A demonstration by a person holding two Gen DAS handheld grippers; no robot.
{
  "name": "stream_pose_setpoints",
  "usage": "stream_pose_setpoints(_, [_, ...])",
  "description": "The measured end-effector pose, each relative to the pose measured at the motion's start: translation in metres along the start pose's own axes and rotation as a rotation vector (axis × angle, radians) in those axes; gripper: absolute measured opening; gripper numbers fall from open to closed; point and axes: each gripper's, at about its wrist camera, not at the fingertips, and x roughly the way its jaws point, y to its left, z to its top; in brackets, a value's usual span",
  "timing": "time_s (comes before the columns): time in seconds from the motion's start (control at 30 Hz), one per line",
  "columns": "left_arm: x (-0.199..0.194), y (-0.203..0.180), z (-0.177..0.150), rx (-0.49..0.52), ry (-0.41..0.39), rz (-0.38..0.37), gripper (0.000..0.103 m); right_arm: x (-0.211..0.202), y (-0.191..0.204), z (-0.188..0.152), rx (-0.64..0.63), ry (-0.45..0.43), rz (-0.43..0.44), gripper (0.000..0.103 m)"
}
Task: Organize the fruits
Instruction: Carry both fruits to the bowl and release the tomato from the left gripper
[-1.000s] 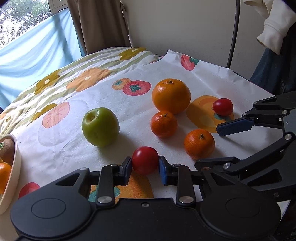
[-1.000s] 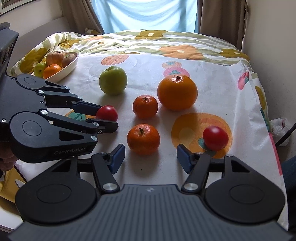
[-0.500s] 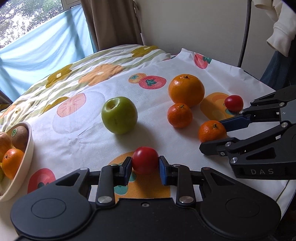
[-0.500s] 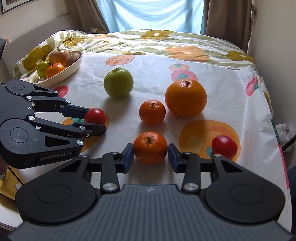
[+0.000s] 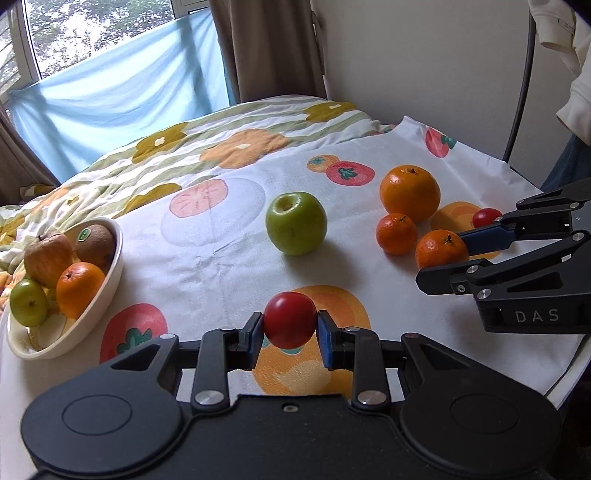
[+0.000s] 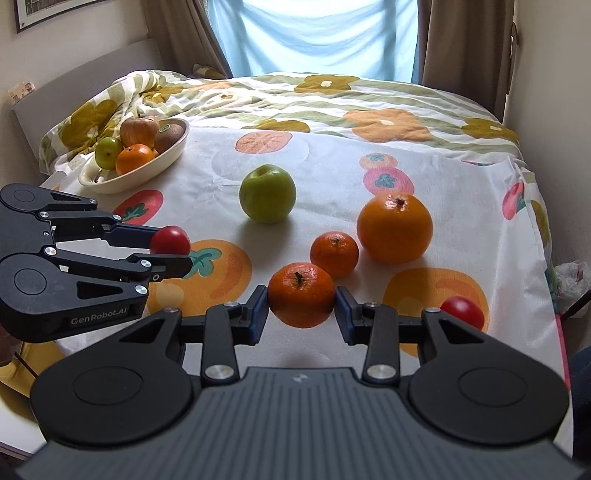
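Left gripper [image 5: 290, 329]: red tomato [image 5: 290, 319] is being held clamped, now lifted nearer the bowl [image 5: 107, 273] at far left.
Right gripper [image 6: 301, 309]: newly closed around the near mandarin [image 6: 301, 294], which is being gripped.

A home bedroom: floral bedding [image 6: 369, 107], brown curtains [image 6: 465, 40], window [image 5: 92, 33], framed picture [image 6: 44, 11] on wall.

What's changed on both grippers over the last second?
The right gripper moved left and closed on the near tangerine, which it had stood open and clear of. The left gripper kept its tomato and carried it toward the bowl. The green apple, big orange and other fruit stayed put.
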Motion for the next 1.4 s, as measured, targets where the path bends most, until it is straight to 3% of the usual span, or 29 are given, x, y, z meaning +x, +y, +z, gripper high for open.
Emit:
stream_pose_setpoints(0.67, [-0.057, 0.081, -0.006, -0.180, -0.019, 0.168, 0.034, 0.002, 0.070, 0.071, -0.079, -0.031, 0.104, 0.054])
stream_pose_setpoints(1.03, [-0.058, 0.152, -0.001, -0.224, -0.014, 0.230, 0.034, 0.035, 0.126, 0.116, -0.126, -0.038, 0.164, 0.054])
stream_pose_setpoints(1.4, [-0.032, 0.212, 0.000, -0.205, 0.021, 0.223, 0.034, 0.078, 0.174, 0.154, -0.150, -0.024, 0.166, 0.054])
